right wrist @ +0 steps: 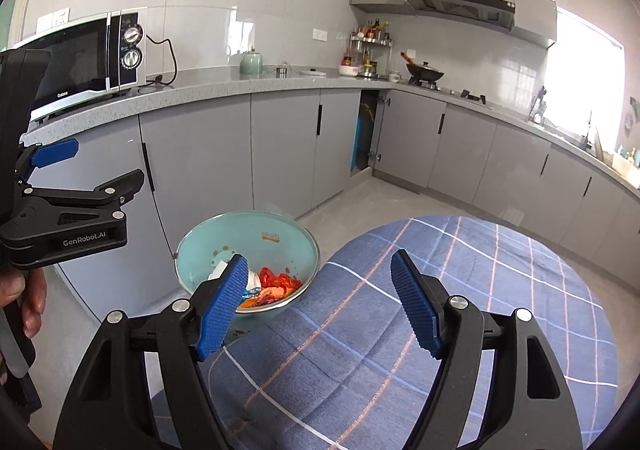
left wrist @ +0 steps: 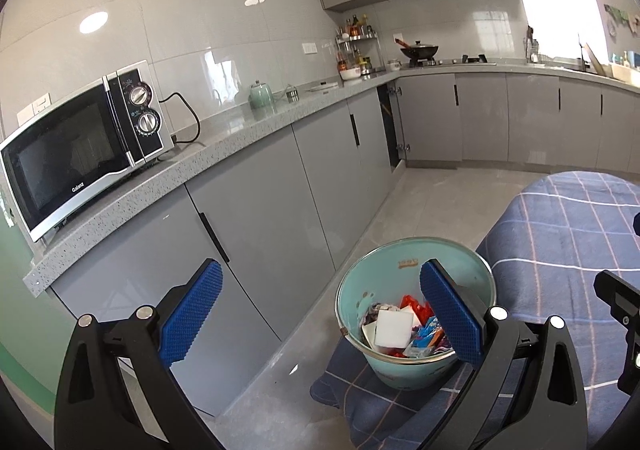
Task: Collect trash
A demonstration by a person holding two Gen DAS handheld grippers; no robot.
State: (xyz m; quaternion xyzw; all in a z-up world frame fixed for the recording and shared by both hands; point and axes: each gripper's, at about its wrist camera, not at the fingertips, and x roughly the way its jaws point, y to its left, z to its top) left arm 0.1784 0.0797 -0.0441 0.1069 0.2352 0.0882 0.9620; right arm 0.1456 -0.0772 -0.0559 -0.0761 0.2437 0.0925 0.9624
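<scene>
A teal bin (left wrist: pixel 384 274) stands beside the table's left edge, partly on the hanging blue plaid cloth. It holds trash (left wrist: pixel 404 326): a white square piece, red wrappers and blue packets. It also shows in the right wrist view (right wrist: pixel 224 234) with red and white trash (right wrist: pixel 276 282) inside. My left gripper (left wrist: pixel 324 310) is open and empty, above the bin's left side. My right gripper (right wrist: pixel 320 302) is open and empty above the tablecloth, right of the bin. The left gripper (right wrist: pixel 86 165) shows at the left in the right wrist view.
A round table with a blue plaid cloth (right wrist: pixel 440 310) fills the right foreground. A grey counter (left wrist: pixel 224 145) with cabinets runs along the left, bearing a microwave (left wrist: pixel 80 145) and a teal jar (left wrist: pixel 261 94). A wok (left wrist: pixel 419 49) sits on the stove at the far end.
</scene>
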